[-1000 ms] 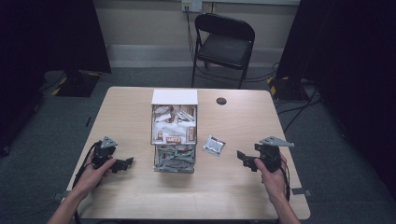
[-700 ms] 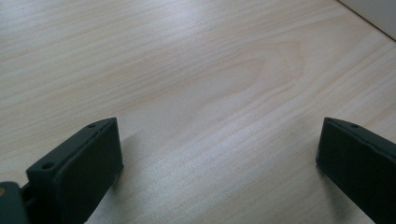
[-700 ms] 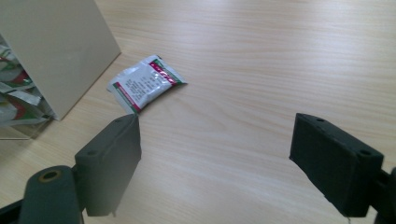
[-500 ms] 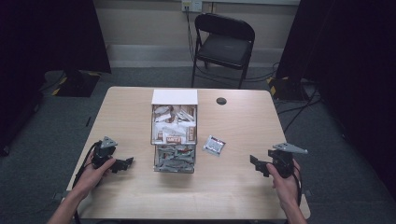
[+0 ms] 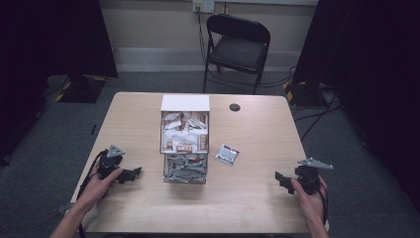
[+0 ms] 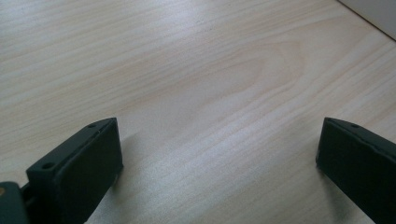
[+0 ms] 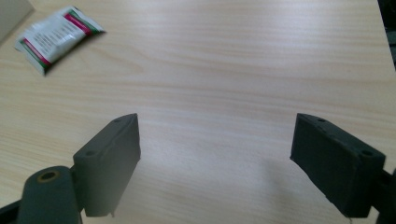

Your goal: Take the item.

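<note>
A clear two-tier holder (image 5: 184, 148) full of small sachets stands mid-table, with a white flap (image 5: 185, 103) behind it. One loose white sachet with red and green stripes (image 5: 227, 154) (image 7: 58, 37) lies flat just right of the holder. My left gripper (image 5: 133, 173) (image 6: 215, 158) rests low over the bare wood left of the holder, open, with nothing between its jaws. My right gripper (image 5: 281, 179) (image 7: 215, 154) hovers near the table's front right corner, also open and holding nothing, well short of the loose sachet.
The wooden table (image 5: 257, 134) has a black round grommet (image 5: 235, 107) near its far edge. A black folding chair (image 5: 237, 44) stands behind the table. Cables lie on the floor at right (image 5: 317, 109). The table's right edge (image 7: 385, 28) runs close beside my right gripper.
My right gripper has drawn back to the right and toward the table's front corner, away from the loose sachet. The left gripper has stayed put.
</note>
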### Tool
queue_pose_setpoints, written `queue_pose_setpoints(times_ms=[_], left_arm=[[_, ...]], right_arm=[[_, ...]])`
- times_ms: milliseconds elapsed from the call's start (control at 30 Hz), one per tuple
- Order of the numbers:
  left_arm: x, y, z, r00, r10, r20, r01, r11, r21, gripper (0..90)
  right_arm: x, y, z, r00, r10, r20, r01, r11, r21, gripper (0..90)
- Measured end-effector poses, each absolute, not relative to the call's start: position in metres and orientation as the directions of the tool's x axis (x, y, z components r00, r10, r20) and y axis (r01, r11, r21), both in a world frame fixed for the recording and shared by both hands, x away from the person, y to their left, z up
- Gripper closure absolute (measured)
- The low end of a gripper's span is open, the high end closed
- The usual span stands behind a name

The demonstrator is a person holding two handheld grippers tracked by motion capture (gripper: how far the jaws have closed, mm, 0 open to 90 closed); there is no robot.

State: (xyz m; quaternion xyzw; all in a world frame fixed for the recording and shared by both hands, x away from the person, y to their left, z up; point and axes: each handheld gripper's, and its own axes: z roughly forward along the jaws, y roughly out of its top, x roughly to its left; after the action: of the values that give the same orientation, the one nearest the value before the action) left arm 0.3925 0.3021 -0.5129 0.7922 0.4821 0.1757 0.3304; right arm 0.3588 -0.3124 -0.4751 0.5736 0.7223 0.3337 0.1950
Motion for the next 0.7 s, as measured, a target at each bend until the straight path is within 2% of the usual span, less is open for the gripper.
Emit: queue_pose_setpoints(times_ms=[333,433,700], left_arm=[[0.392,0.302,-0.513,0.474,0.880,-0.039,0.647,-0.318,0.693,0.0],[0.392,0.302,-0.513,0.472,0.881,-0.041,0.647,-0.314,0.695,0.0],[0.393,0.302,-0.513,0.474,0.879,-0.039,0.647,-0.318,0.693,0.0]], right_arm=[[0.360,-0.312,-0.491,-0.245,0.968,0.046,0.748,0.159,0.645,14.5],[0.360,-0.303,-0.494,-0.250,0.968,-0.010,0.733,0.196,0.651,13.7],[0.358,-0.295,-0.500,-0.252,0.968,-0.019,0.689,0.193,0.699,10.8]])
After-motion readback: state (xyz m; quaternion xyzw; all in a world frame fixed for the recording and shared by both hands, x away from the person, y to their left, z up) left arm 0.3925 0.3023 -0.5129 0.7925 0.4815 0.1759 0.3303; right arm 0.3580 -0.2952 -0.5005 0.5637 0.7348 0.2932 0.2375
